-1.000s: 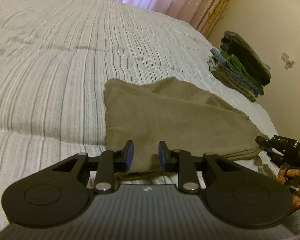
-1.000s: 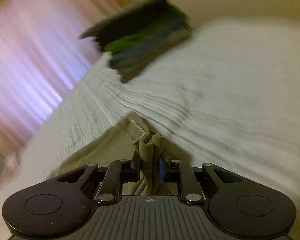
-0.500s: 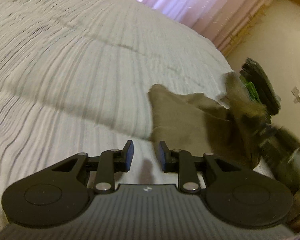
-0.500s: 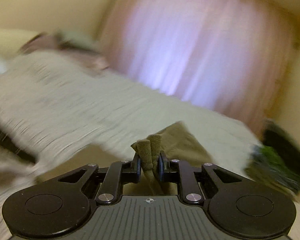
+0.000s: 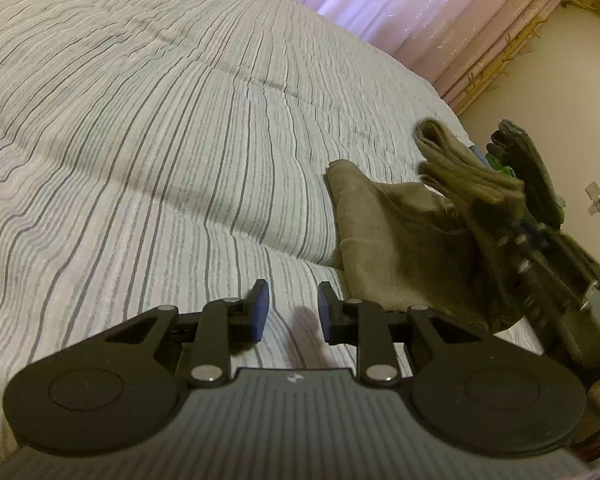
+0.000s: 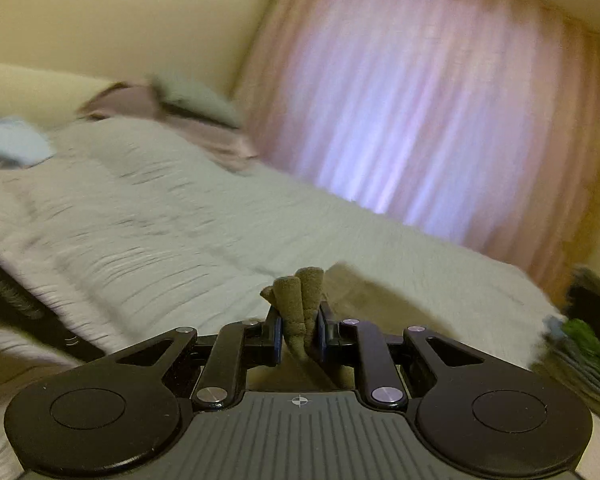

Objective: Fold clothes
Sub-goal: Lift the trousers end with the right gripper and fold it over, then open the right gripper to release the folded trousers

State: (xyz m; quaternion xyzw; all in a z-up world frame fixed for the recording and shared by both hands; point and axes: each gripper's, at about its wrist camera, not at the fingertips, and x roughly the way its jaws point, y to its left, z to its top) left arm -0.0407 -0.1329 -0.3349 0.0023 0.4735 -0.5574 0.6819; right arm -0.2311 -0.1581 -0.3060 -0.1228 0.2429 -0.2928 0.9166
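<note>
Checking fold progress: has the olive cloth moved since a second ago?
Yes. The olive cloth, flat before, is bunched and lifted toward the folded stack, clamped in the right gripper.

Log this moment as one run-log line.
step: folding olive cloth | right tool: shut on bunched cloth edge, lifted | left tool: open, nothing held, over striped bedspread | folded stack: at bed corner

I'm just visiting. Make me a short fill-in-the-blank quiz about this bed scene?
1. The right claw pinches an olive ____.
2. The left claw holds ____.
3. The bedspread pattern is ____.
4. The curtain colour is ____.

Missing words: towel; nothing; stripes; pink
</note>
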